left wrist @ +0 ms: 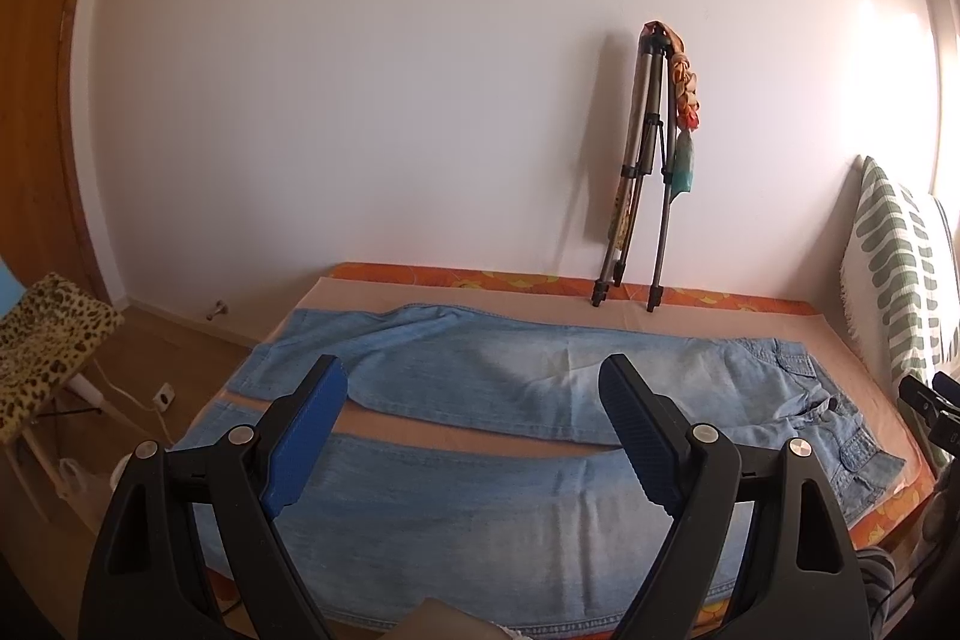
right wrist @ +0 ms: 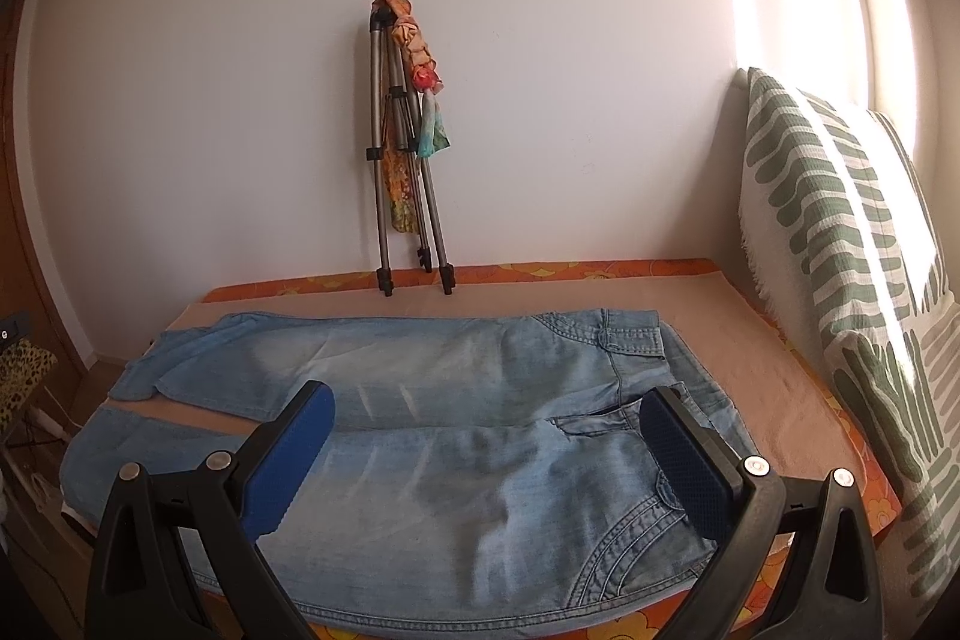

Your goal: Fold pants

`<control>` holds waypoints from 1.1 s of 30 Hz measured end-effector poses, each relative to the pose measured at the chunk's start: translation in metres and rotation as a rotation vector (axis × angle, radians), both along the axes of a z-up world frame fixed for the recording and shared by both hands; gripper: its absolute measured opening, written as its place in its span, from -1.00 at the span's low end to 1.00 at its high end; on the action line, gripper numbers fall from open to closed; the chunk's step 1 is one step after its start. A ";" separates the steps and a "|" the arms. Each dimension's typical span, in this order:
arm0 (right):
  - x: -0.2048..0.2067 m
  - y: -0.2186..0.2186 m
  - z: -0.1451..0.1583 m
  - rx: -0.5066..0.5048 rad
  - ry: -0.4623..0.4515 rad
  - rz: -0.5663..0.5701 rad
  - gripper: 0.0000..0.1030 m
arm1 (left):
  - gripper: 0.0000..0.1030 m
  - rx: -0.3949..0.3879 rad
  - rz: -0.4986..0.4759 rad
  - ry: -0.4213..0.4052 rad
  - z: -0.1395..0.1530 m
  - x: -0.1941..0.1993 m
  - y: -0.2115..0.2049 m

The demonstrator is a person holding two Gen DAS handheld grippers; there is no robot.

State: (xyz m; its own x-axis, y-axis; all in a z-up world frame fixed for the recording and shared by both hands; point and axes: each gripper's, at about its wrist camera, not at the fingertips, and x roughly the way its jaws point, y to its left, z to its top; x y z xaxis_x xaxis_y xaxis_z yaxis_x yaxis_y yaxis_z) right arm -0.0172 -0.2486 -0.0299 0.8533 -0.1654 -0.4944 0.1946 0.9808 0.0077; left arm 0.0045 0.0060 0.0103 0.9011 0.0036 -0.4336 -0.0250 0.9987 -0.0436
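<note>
Light blue jeans [left wrist: 480, 382] lie flat across the bed, waist to the right and legs spread apart toward the left; they also show in the right wrist view [right wrist: 456, 388]. My left gripper [left wrist: 474, 382] is open and empty, held above the near leg around mid-length. My right gripper [right wrist: 486, 409] is open and empty, held above the near leg close to the waist and pockets. The tip of the right gripper [left wrist: 927, 403] shows at the right edge of the left wrist view.
The bed has a beige cover [right wrist: 750, 370] over an orange flowered sheet. A folded tripod [right wrist: 396, 160] with a scarf leans on the wall behind. A green-patterned pillow [right wrist: 852, 280] stands at the right. A leopard-print stool [left wrist: 42, 346] and cables are on the floor at left.
</note>
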 end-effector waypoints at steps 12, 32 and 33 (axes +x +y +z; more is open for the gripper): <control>-0.002 -0.001 0.000 -0.006 -0.007 -0.002 1.00 | 0.67 -0.001 0.001 0.001 -0.003 -0.002 0.000; 0.001 0.002 0.000 -0.011 -0.007 0.000 0.99 | 0.67 -0.001 0.003 0.005 -0.006 0.001 0.001; 0.001 0.002 0.000 -0.011 -0.007 0.001 0.99 | 0.67 -0.001 0.002 0.005 -0.006 0.001 0.000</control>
State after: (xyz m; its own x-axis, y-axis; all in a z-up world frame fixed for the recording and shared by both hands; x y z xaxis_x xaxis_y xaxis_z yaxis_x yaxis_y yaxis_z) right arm -0.0164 -0.2470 -0.0297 0.8570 -0.1703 -0.4864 0.1938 0.9810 -0.0019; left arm 0.0053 0.0064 0.0044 0.8990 0.0053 -0.4379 -0.0275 0.9986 -0.0444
